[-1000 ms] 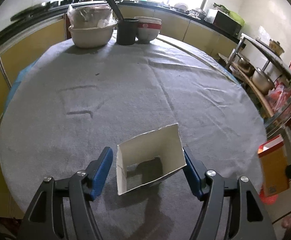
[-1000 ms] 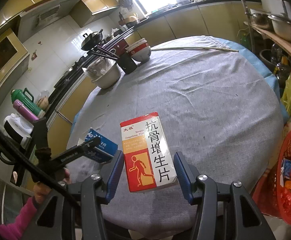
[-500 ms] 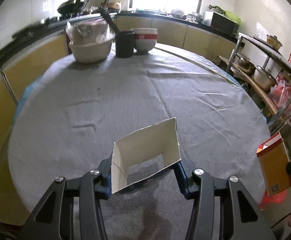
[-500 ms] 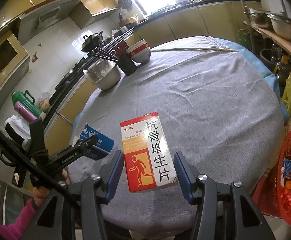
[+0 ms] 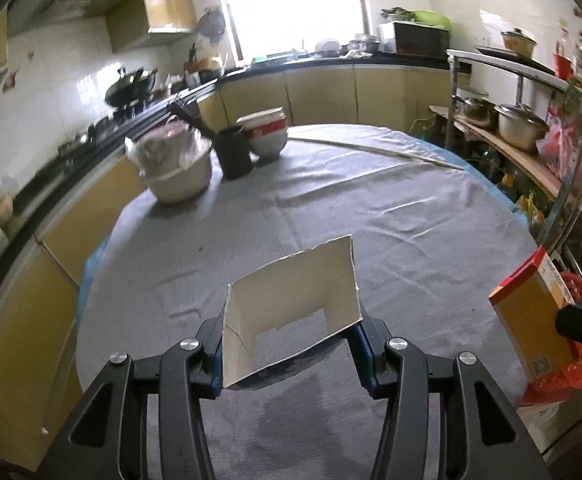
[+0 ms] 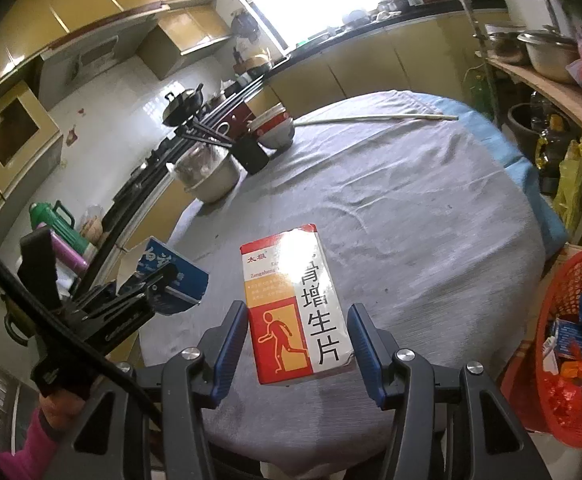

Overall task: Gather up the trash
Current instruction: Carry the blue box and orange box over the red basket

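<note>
Trash is already in both your claws. Your left gripper point(image 5: 291, 344) has its jaws pressed against the sides of an opened blue carton point(image 5: 291, 312), its torn white end facing away from you, lifted off the grey tablecloth point(image 5: 371, 208). Your right gripper point(image 6: 297, 344) has its jaws set around a red-and-white medicine box point(image 6: 297, 304), long axis pointing straight ahead; the right pad touches, but a sliver of gap shows at the left pad, so I judge the hold loose. What the next move turns on is the red basket point(image 6: 571, 400): it sits off the table edge, just to your right gripper's right, so that arm is nearer. Bowls point(image 5: 267, 136), a black cup point(image 5: 233, 152) and a covered basin point(image 5: 179, 172) stand well apart at the far rim; nothing blocks the way.
</note>
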